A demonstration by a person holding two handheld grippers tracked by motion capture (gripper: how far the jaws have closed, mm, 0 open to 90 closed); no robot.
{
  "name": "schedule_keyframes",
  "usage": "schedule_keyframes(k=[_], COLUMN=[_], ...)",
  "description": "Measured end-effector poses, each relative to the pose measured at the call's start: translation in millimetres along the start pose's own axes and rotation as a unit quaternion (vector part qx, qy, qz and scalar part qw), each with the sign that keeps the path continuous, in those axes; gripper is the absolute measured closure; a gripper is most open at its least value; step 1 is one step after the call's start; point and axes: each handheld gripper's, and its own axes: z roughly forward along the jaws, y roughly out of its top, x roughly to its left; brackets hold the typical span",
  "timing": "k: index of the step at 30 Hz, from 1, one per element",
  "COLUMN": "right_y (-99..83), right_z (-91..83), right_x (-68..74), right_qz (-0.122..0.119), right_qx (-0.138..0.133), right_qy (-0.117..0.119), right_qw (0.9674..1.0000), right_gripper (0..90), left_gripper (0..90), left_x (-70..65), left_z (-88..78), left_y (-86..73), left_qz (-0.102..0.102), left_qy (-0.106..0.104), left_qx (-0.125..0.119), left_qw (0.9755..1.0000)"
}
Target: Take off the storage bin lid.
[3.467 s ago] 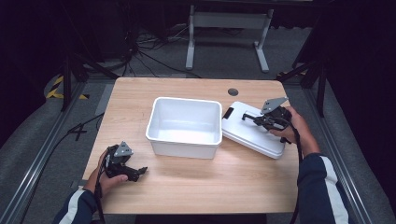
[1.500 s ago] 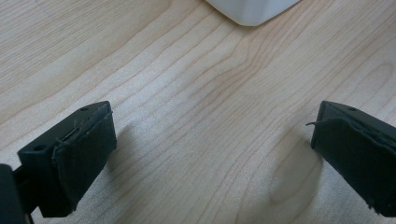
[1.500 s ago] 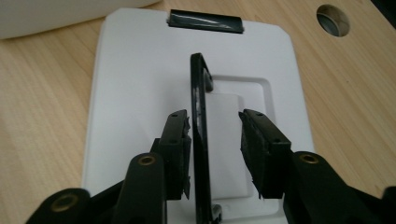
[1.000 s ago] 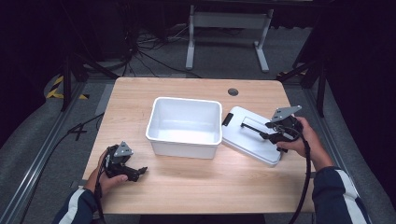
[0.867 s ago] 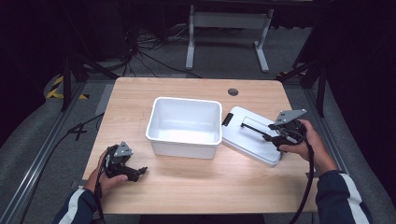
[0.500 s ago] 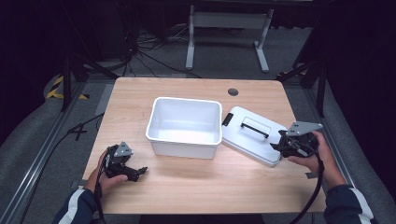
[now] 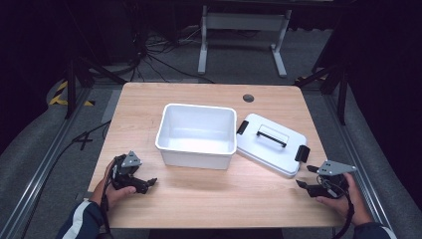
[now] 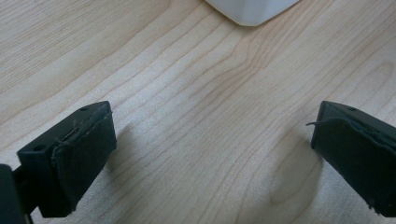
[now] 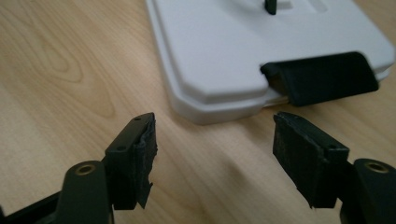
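Note:
An empty white plastic bin (image 7: 197, 133) stands in the middle of the wooden table (image 7: 199, 199). Its white lid (image 7: 271, 143) with a black handle and black end clips lies flat to the bin's right. My right gripper (image 7: 304, 178) rests near the front right corner, open, its jaws just short of the lid's near clip (image 9: 322, 78). The lid's corner (image 9: 224, 60) lies ahead of the jaws, nothing between them. My left gripper (image 7: 147, 183) sits at the front left, open over bare wood, with the bin's corner (image 8: 252, 9) ahead.
A round cable hole (image 7: 248, 98) is in the table's far edge. Beyond the table are a white metal stand (image 7: 239, 25), cables and dark floor. Rails run along both sides of the table.
My right gripper has left the lid's handle and drawn back toward the front right corner. The lid stays flat beside the bin. The left gripper has not moved.

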Motion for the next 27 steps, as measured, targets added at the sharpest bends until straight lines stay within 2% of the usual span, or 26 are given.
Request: schedule_keyframes(k=[3,4,6,9,27], right_y=[-7.5,-11.9,-17.4,-23.4,-23.8], right_z=[1.1,3.5,6.5,8.5,9.7], right_x=[0.7,1.0,1.6,-0.7,0.3], right_qz=[0.017,0.022,0.023,0.052,0.054], right_qx=[-0.009,-0.007,0.0,-0.018,-0.021], right_qy=[0.011,0.019,0.017,0.036,0.031], right_qw=[0.9998,0.9995,0.9996,0.9979,0.9978], right_gripper=[32.0,31.7,31.1,28.3,26.0], left_gripper=[0.4,0.4,0.4,0.4,0.3], left_x=[0.1,-0.1,0.0,-0.1,-0.1], left_z=[-0.2,0.1,0.0,0.0,0.2], left_y=[0.1,-0.1,0.0,-0.1,-0.1], left_qz=[0.0,0.0,0.0,0.0,-0.001], left_qy=[0.0,0.0,0.0,0.0,0.0], left_qx=[0.001,-0.001,0.0,0.0,-0.001], left_qw=[1.0,1.0,1.0,1.0,1.0])
